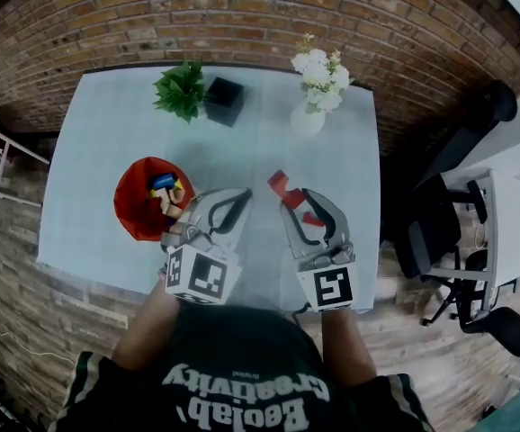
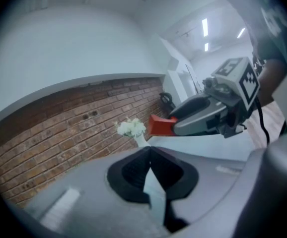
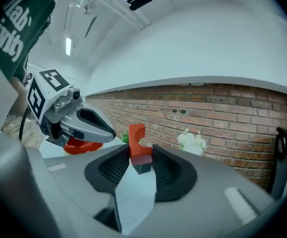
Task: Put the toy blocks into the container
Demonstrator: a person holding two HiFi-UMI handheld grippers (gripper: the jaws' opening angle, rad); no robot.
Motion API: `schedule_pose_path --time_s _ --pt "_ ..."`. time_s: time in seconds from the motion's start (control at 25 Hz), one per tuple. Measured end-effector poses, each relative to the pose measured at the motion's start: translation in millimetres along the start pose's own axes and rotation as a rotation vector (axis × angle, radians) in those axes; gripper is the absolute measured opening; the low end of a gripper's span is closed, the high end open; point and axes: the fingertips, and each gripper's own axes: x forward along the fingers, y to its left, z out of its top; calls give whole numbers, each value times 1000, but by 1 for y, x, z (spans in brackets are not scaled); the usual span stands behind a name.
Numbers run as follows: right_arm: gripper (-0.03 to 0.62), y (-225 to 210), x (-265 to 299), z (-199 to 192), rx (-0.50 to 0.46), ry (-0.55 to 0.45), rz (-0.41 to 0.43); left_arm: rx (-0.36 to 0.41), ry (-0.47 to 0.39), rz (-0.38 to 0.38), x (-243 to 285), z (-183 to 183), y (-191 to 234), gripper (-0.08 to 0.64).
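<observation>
The right gripper [image 1: 298, 203] is clamped on a red toy block [image 3: 136, 139] and holds it above the table [image 1: 107, 124], right of centre. The block stands upright between the pads, with its notched upper part projecting past the tips. I judge the block rigid, light and smooth-faced — it should not deform, but it may pivot if pinched on a narrow section. The present hold on the flat lower flanks looks sound to me, and I would not shift it. The left gripper [image 2: 150, 151] is closed with nothing between its pads. It hovers just beside the red container [image 1: 130, 196], which already holds several blocks. The container sits near the table's front-left edge, so I expect little margin on that side — an overshoot could send the block off the table. The left gripper lies between the carried block and the container rim, so I would route over or behind it. The vase [image 1: 308, 117] and potted plant [image 1: 181, 90] stand at the far edge, well apart from that path.
</observation>
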Motion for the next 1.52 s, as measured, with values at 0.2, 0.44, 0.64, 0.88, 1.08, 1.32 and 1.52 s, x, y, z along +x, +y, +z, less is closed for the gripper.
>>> schedule_pose_path --time_s 0.2,0.44,0.64,0.88,1.08,1.32,1.52 --pt "149 12 7 12 -28 -9 37 7 -5 31 -12 1 9 3" --pt "150 68 47 31 -47 -45 175 -17 38 132 -53 -24 39 3" --pt "150 129 82 48 -78 -67 319 -57 103 253 -105 -56 71 3" --pt "153 191 114 49 -93 -55 434 -109 170 365 -159 -97 99 3" --pt "152 216 125 39 -113 15 484 -119 182 384 -176 -107 107 3" --pt "234 224 132 33 -119 51 507 -116 180 371 -176 -110 107 3" --pt "247 220 131 31 -123 51 492 -111 178 362 -173 -110 108 3"
